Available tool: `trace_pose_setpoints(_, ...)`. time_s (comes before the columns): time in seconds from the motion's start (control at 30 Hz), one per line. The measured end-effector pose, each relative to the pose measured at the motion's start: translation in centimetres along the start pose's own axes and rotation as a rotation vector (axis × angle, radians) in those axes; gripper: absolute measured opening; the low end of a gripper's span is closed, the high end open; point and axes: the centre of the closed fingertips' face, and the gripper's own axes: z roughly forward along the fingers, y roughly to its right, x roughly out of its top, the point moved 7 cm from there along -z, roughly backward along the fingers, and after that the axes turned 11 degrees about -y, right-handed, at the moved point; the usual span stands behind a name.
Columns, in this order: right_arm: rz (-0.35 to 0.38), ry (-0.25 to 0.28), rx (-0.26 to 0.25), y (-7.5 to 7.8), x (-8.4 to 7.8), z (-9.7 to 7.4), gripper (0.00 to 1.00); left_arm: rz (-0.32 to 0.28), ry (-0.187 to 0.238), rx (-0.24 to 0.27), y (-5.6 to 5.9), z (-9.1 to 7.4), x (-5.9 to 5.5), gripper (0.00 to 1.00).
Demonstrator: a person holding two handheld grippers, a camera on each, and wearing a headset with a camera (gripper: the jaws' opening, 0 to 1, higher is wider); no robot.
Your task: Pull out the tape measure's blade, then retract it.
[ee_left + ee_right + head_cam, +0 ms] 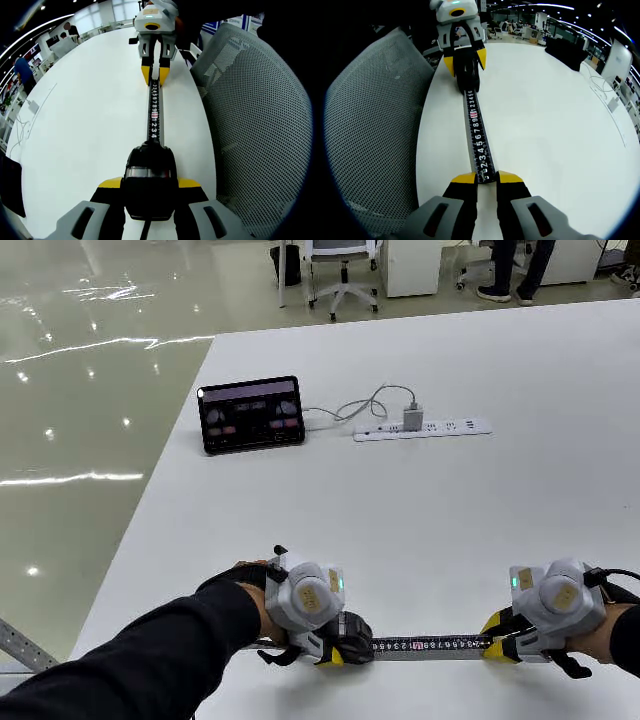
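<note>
the black, squat plastic tape measure case (150, 170) sat clenched between the yellow-tipped fingers of the left gripper (150, 183), resting on the white tabletop (420, 510). its dark steel blade (476, 130) with white numerals ran flat from the case, straight ahead of those fingertips, to the right gripper (487, 177), whose fingers were pinched on the blade's end. a grey mesh chair back (370, 120) stood just beside both grippers, off the table's edge. the likely trouble was the thin blade slipping from that narrow pinch and snapping back under its spring, or kinking if either hand lifted or twisted off the line.
</note>
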Motion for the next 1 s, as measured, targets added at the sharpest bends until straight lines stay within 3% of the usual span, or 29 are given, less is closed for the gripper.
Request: trace_pose_setpoints(1.0,0.012,-0.011,-0.003,0.2,-1.2,-0.6,0.09,0.003,-0.003,0.004,0.1,0.0,0.0,0.33)
